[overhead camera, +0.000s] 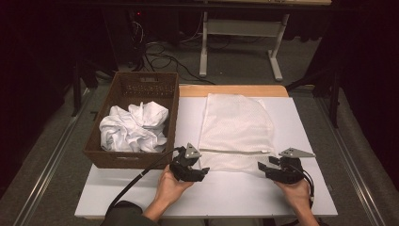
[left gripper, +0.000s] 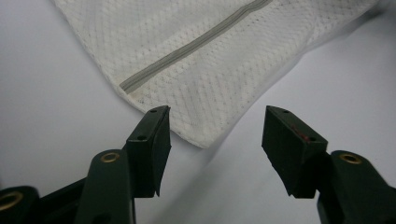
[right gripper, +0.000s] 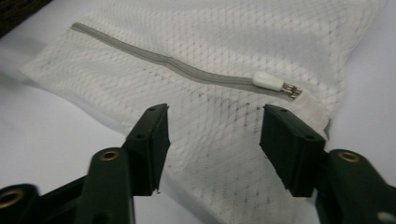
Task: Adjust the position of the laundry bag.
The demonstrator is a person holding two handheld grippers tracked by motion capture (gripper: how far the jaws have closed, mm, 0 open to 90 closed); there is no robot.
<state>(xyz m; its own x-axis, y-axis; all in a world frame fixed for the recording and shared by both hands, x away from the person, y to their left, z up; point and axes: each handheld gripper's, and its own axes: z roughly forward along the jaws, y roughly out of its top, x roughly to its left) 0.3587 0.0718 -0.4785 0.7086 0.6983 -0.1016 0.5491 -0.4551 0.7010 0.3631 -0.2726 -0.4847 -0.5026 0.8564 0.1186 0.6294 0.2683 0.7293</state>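
Wicker basket (overhead camera: 96, 153) of white cloth (overhead camera: 134, 127): left of mesh laundry bag (overhead camera: 237, 127). Left tool (overhead camera: 201, 170): open, empty, at bag's near-left corner. Right tool (overhead camera: 261, 166): open, empty, near zipper pull (right gripper: 267, 80). Advice: pin corner, pinch pull squarely

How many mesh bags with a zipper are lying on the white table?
1. The mesh bag lies flat on the table, right of the basket. Another bag could be hidden under the crumpled cloth in the basket.
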